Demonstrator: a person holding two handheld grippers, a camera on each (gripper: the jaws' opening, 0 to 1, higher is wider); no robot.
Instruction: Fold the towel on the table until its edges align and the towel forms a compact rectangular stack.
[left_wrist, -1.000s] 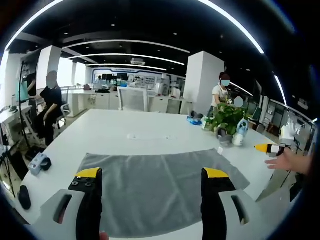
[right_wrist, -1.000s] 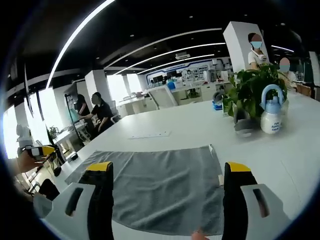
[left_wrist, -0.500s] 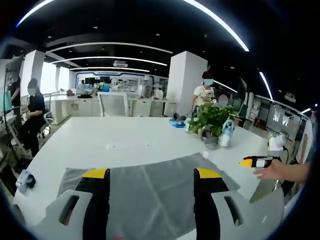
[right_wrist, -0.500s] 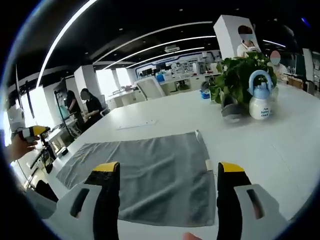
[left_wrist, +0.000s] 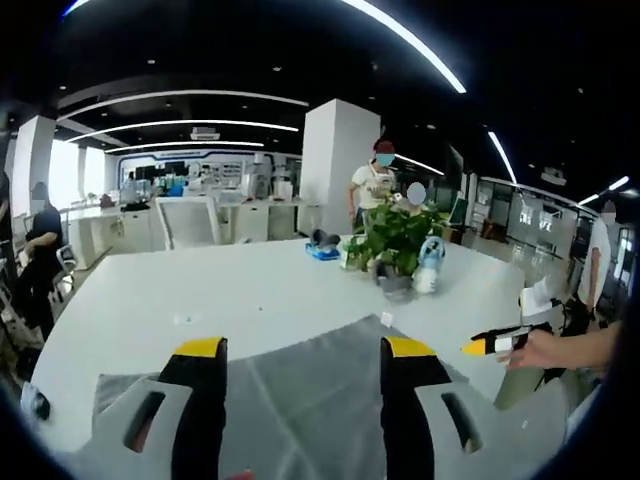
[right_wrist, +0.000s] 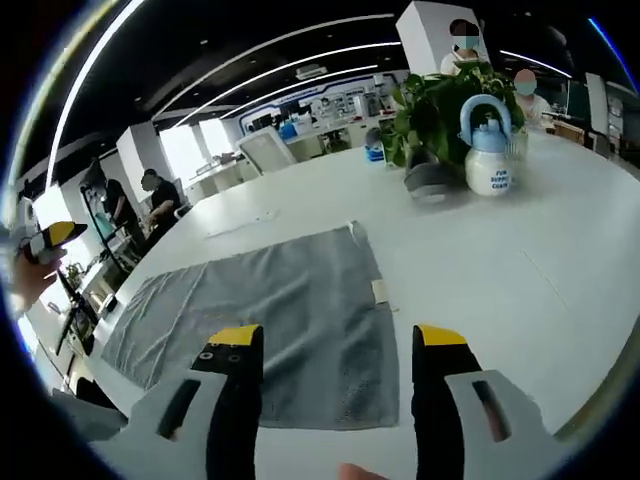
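Note:
A grey towel (right_wrist: 268, 310) lies flat and unfolded on the white table (right_wrist: 480, 260), with a small white label at its right edge. In the left gripper view the same grey towel (left_wrist: 300, 390) spreads between and beyond my jaws. My left gripper (left_wrist: 298, 350) is open, yellow-tipped, hovering above the towel's near part with nothing in it. My right gripper (right_wrist: 338, 338) is open too, over the towel's near right corner. The right gripper's yellow tip (left_wrist: 480, 346), held in a hand, shows at the right of the left gripper view. The left gripper's tip (right_wrist: 45, 236) shows at the far left of the right gripper view.
A potted plant (right_wrist: 440, 110) and a white-and-blue spray bottle (right_wrist: 488, 150) stand on the table beyond the towel. Office chairs and desks (left_wrist: 190, 215) are at the back. Several people stand or sit around the room.
Both views have shifted: the left camera swung right and the right camera tilted down toward the towel's right edge. The towel itself has not moved; both grippers stay open.

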